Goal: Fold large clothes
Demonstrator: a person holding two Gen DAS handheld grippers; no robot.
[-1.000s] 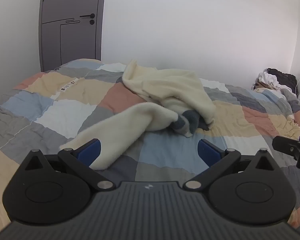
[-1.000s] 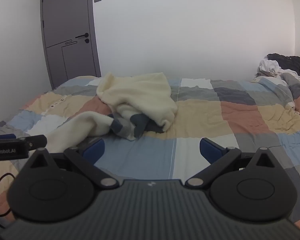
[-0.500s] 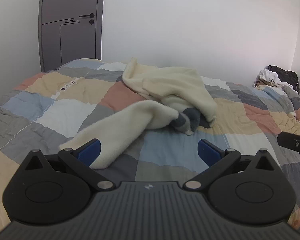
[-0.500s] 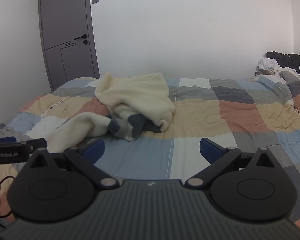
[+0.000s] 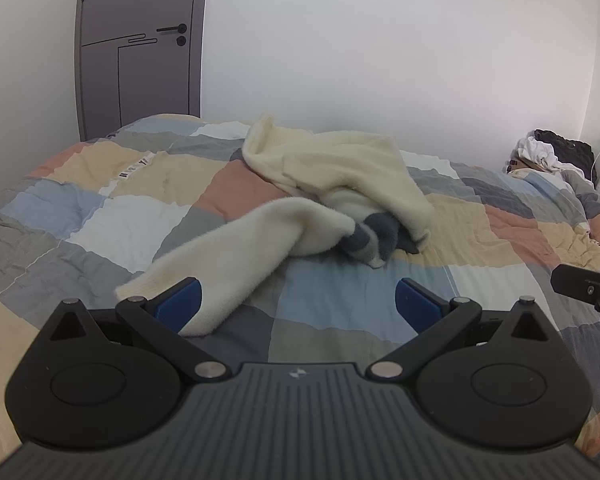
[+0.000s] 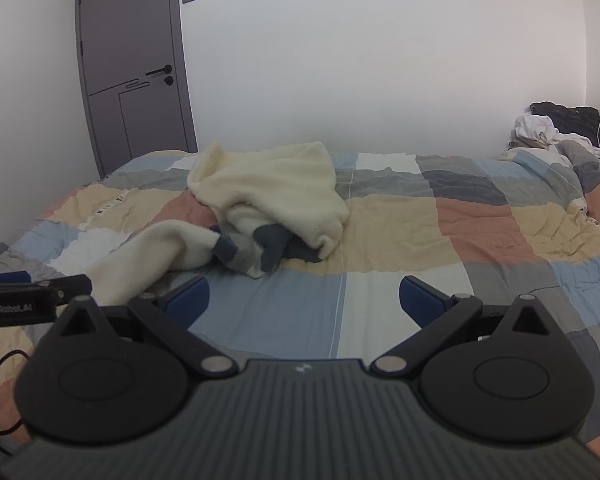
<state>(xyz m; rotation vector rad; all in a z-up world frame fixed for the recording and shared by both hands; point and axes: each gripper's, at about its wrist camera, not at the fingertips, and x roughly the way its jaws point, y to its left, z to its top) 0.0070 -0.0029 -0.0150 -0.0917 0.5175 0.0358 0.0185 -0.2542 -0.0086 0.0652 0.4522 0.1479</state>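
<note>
A cream fleece garment (image 5: 340,176) with grey and dark blue parts lies crumpled on the patchwork bed (image 5: 100,224). One long cream sleeve (image 5: 228,256) stretches toward my left gripper (image 5: 298,300), which is open and empty; its left pad sits just over the sleeve's end. The garment also shows in the right wrist view (image 6: 276,192), ahead and left of my right gripper (image 6: 304,298), which is open and empty above the quilt.
A grey door (image 5: 136,48) stands at the back left behind the bed. A pile of white and dark clothes (image 5: 556,152) lies at the far right. The white wall runs behind the bed. The other gripper's body shows at each view's edge (image 6: 28,300).
Both views have shifted slightly; the right gripper has drifted right out of the left view's edge. The garment has not moved and both grippers stay open.
</note>
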